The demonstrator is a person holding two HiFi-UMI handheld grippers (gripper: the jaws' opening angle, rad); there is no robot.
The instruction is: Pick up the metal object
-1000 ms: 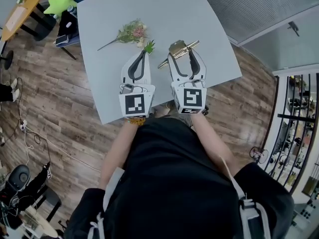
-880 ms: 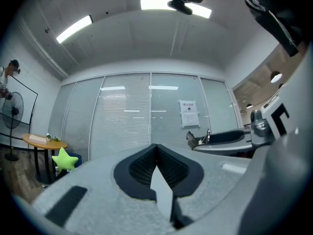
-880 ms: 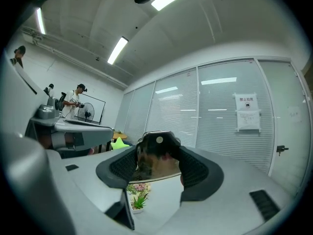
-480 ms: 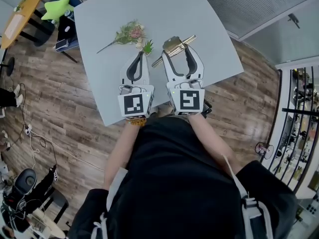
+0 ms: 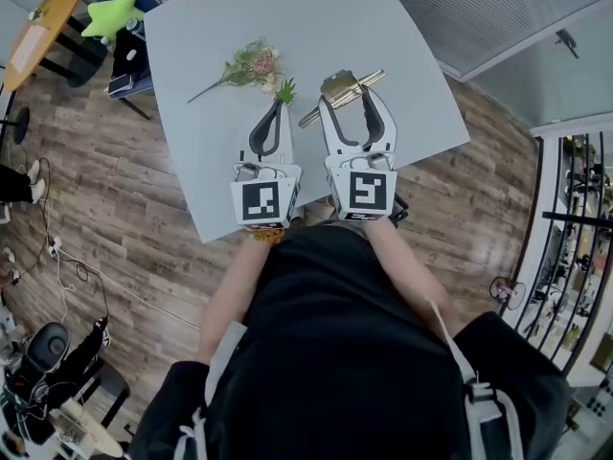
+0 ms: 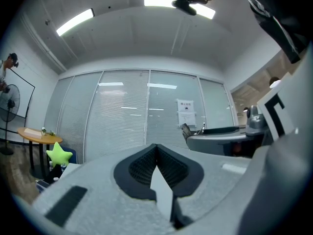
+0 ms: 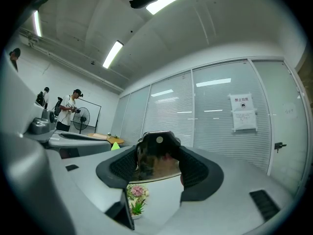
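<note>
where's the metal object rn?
Head view, right of centre: the shiny metal object is clamped in the right claw over the grey table, just right of the pink flower sprig.

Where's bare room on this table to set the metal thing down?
Bare: the far stretch of table beyond the flower sprig, and the strip right of the right gripper. Crowded: the middle, around the sprig, small green plant and left gripper.

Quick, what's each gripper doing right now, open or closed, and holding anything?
Left gripper: shut, nothing between its jaws.
Right gripper: shut on the metal object.
</note>
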